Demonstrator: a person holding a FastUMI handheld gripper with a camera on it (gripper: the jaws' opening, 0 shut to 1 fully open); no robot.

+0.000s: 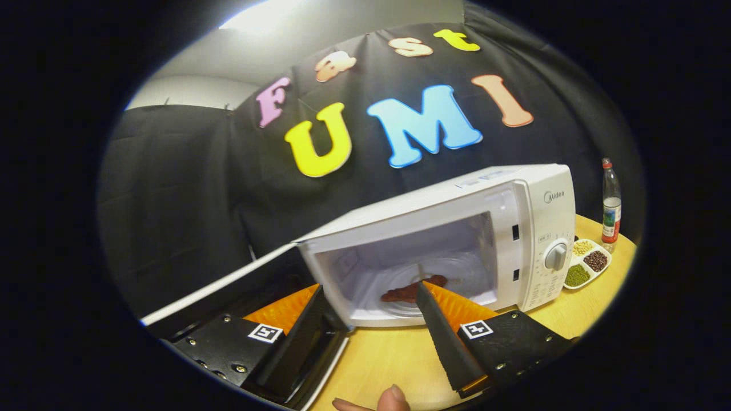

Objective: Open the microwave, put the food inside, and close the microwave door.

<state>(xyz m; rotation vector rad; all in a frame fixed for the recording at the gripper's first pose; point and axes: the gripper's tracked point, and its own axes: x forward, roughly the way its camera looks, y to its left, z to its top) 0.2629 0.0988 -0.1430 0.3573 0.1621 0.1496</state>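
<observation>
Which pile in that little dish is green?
The pile at the divided dish's end nearest the claw, which is open; the others look dark brown and pale yellow.

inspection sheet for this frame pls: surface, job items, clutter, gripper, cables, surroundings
Surface: wooden table, bare just ahead of the fingers.
Job's things: microwave on the table, its door swung open to one side; food, a reddish-brown piece, lies on the turntable inside.
Clutter: divided dish of beans or grains and a bottle beside the microwave's control side.
Gripper: gripper open, fingers apart at the microwave's opening, holding nothing.
Cables: nothing seen.
Surroundings: black cloth wall behind; a person's fingertip at the table's near edge.
</observation>
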